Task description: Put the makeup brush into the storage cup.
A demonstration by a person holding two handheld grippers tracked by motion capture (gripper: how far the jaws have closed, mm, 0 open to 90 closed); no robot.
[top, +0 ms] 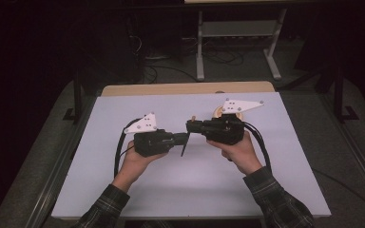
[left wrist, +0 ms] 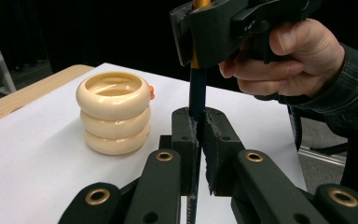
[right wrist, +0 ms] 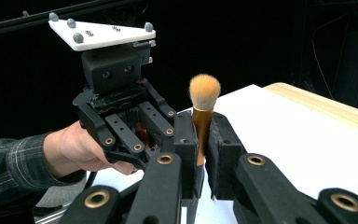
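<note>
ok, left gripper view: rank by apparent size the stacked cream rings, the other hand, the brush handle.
1. Hand, though being nearer the camera inflates it.
2. Stack of cream rings.
3. Visible stretch of dark brush handle, thinnest by far.

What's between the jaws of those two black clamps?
A makeup brush: the right gripper clamps its gold ferrule, the left gripper its dark handle. Where the jaws press, the brush is covered.

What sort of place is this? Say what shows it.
Probably a lab or recording workspace: a white-covered table in a dark room, loose cables on the floor, and a metal stand behind.
</note>
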